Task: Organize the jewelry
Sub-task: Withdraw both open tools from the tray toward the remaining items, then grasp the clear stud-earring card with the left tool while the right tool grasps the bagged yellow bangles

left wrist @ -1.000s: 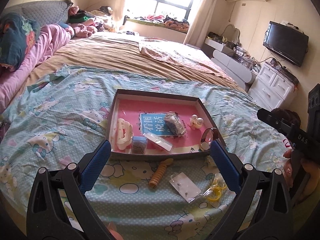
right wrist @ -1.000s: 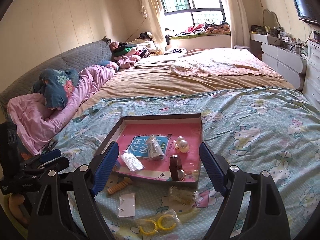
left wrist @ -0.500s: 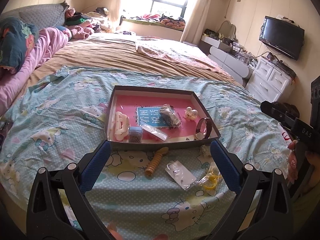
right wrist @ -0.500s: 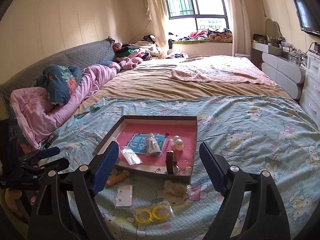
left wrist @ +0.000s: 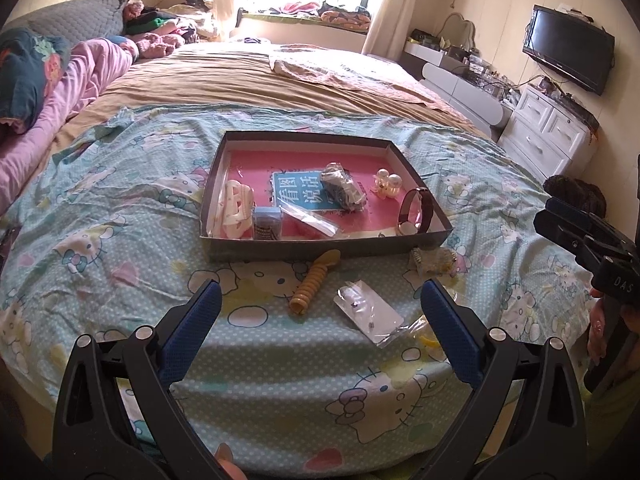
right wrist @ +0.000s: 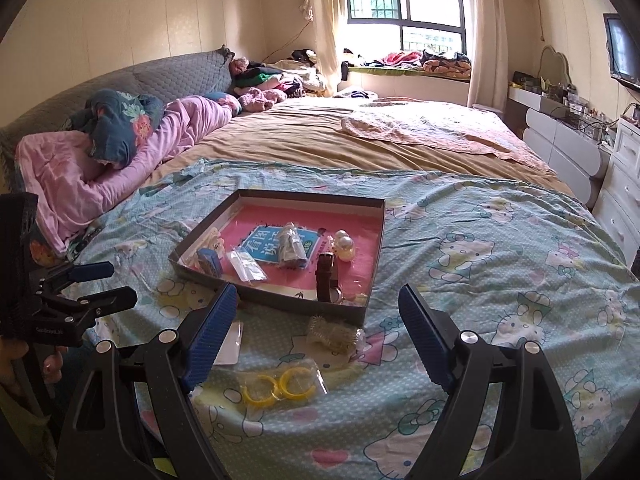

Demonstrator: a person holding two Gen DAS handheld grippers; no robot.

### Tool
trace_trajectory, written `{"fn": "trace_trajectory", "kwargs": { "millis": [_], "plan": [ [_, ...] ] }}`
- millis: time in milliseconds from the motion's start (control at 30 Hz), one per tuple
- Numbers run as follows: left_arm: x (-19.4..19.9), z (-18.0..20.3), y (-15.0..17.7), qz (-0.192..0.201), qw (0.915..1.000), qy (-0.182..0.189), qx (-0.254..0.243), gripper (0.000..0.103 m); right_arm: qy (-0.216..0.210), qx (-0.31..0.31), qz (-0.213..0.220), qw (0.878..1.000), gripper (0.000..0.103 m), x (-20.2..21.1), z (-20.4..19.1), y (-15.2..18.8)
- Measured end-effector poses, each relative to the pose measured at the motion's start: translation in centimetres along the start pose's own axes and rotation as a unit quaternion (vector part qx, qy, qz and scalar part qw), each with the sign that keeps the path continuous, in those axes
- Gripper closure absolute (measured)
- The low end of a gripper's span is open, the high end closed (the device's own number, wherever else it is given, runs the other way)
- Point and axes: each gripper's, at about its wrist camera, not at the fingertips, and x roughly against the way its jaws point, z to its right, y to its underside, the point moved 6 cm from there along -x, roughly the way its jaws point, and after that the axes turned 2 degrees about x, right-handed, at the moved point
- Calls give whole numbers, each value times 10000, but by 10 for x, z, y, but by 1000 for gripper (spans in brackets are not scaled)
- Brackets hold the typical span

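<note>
A grey box (left wrist: 328,246) with a pink floor lies on the cartoon-print sheet. It holds a white hair claw (left wrist: 236,208), a watch (left wrist: 416,210), pearl earrings (left wrist: 386,184) and small bagged items. In front of it on the sheet lie a yellow spiral clip (left wrist: 314,282), a clear bag with studs (left wrist: 368,312), a clear spiky piece (right wrist: 334,334) and bagged yellow hoops (right wrist: 280,386). My left gripper (left wrist: 320,292) hangs open and empty over the spiral clip and stud bag. My right gripper (right wrist: 318,292) is open and empty above the spiky piece, short of the box (right wrist: 280,300).
The bed stretches back with a tan cover (left wrist: 248,80) and pink bedding (right wrist: 120,160) on the left. White drawers (left wrist: 552,128) and a wall television (left wrist: 568,48) stand at the right. A hand (right wrist: 24,360) holds the left gripper at the sheet's near edge.
Both grippers have sunk a little toward the bed, and the box now sits higher in both views. The jaws have stayed wide and nothing was picked up.
</note>
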Motion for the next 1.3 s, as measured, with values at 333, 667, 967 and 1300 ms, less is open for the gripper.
{"fn": "trace_trajectory", "kwargs": {
  "millis": [333,667,967,1300],
  "plan": [
    [-26,21,25,-458,9985,60,-288,10,16,163,-337,9993,21,-18,1,28],
    [-46,27,39,-773,9964,155,-328,10,1,92,-723,9973,21,-39,12,56],
    [-61,20,43,-978,9943,428,81,16,-256,222,-959,9948,21,-54,1,79],
    [-82,16,46,-1394,9806,1071,866,36,-593,699,-1140,9892,21,-73,-30,98]
  ]
}}
